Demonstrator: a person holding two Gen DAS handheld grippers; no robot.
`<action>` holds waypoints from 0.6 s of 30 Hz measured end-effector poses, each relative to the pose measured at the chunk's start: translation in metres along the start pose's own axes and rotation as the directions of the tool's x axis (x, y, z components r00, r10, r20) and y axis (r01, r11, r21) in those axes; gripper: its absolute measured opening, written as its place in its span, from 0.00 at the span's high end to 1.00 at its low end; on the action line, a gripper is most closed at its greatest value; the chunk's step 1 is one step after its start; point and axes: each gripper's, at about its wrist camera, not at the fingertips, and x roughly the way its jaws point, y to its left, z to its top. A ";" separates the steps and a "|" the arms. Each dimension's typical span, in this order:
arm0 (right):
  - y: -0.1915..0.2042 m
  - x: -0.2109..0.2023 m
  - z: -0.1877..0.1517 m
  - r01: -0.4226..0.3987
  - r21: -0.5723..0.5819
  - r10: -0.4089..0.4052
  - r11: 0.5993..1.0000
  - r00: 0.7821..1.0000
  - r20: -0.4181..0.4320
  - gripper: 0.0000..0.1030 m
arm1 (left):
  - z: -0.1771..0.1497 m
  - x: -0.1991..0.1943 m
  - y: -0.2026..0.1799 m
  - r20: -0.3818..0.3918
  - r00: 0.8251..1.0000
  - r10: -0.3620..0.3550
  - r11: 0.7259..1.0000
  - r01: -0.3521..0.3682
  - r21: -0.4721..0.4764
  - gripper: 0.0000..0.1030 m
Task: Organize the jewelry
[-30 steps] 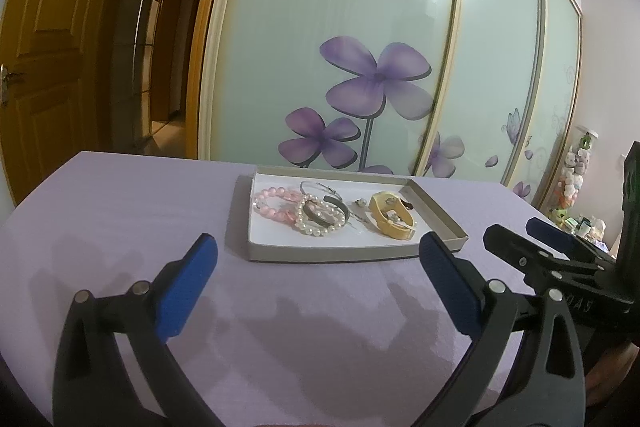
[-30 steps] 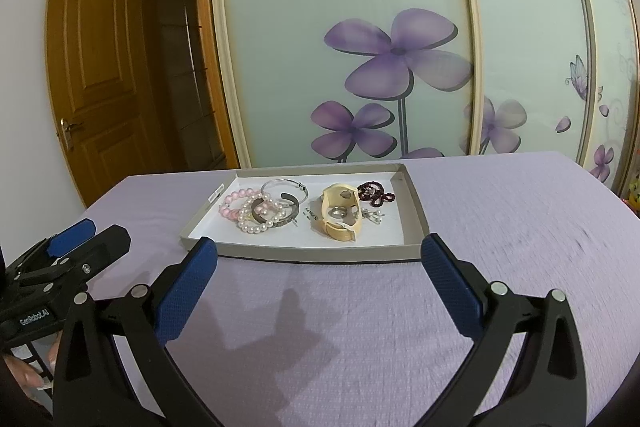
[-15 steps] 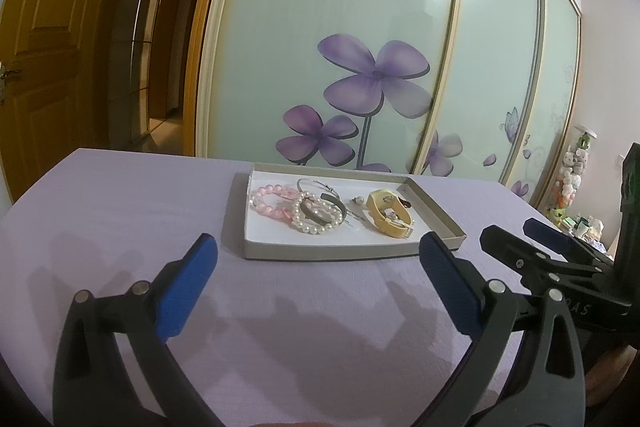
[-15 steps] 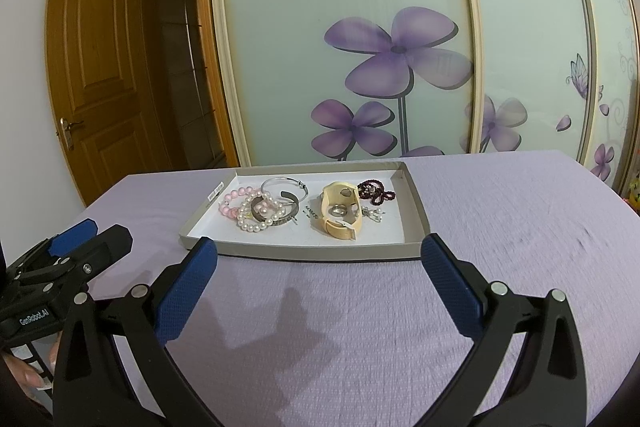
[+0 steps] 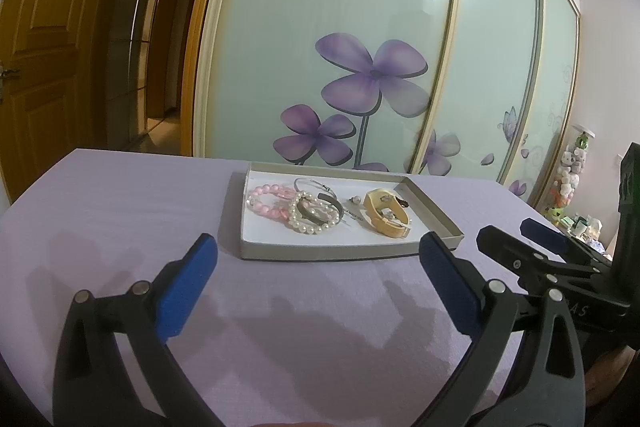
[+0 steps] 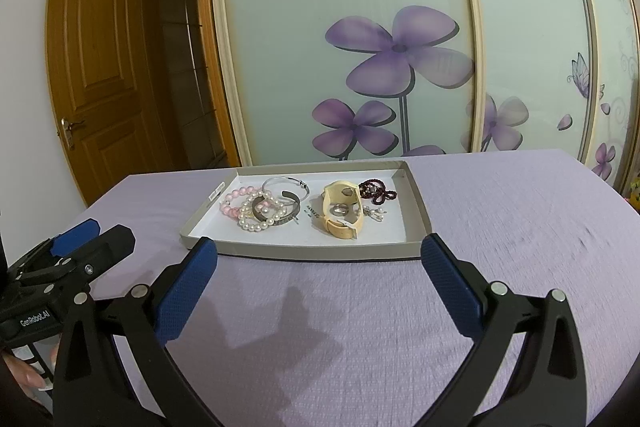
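A shallow grey tray (image 6: 304, 254) (image 5: 320, 251) with a white floor sits on the lilac tablecloth. It holds a pink bead bracelet (image 6: 232, 205) (image 5: 264, 203), a white pearl bracelet (image 6: 256, 223) (image 5: 310, 225), a dark cuff (image 6: 280, 213), a silver hoop (image 6: 286, 183), a cream watch-like band (image 6: 340, 215) (image 5: 386, 213), a small ring (image 6: 340, 210) and dark red beads (image 6: 376, 191). My left gripper (image 5: 318, 283) is open and empty, short of the tray's near edge. My right gripper (image 6: 318, 283) is open and empty, just before the tray.
The lilac tablecloth (image 6: 500, 227) spreads around the tray. Sliding glass doors with purple flowers (image 6: 396, 59) stand behind the table. A wooden door (image 6: 100, 67) is at the back left. Small toys (image 5: 572, 171) stand at the far right.
Both grippers have stayed open. The left view has shifted slightly, with the tray sitting a little lower and nearer. The right view is almost unchanged.
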 end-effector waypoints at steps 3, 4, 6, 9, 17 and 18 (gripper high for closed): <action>0.000 0.000 0.000 0.001 -0.001 -0.001 1.000 1.000 0.000 0.01 | 0.000 0.000 0.000 0.000 1.000 0.002 1.000 -0.002 -0.001 0.02; 0.000 0.000 0.000 0.000 -0.001 0.000 1.000 1.000 0.000 0.01 | 0.001 0.000 -0.001 -0.001 1.000 0.004 1.000 -0.004 -0.001 0.02; 0.000 0.000 0.000 0.001 -0.001 -0.001 1.000 1.000 -0.001 0.01 | 0.000 0.001 -0.001 -0.003 1.000 0.002 1.000 -0.002 -0.001 0.02; 0.000 0.000 0.000 0.000 0.000 0.000 1.000 1.000 -0.001 0.01 | 0.001 0.000 -0.001 0.000 1.000 0.004 1.000 -0.004 0.001 0.02; 0.000 0.001 0.000 0.000 0.002 0.000 1.000 1.000 0.000 0.01 | 0.001 0.001 -0.001 -0.002 1.000 0.006 1.000 -0.006 -0.001 0.02; 0.000 0.001 -0.001 0.000 0.003 0.000 1.000 1.000 0.000 0.01 | 0.002 0.002 -0.001 -0.002 1.000 0.007 1.000 -0.007 -0.001 0.02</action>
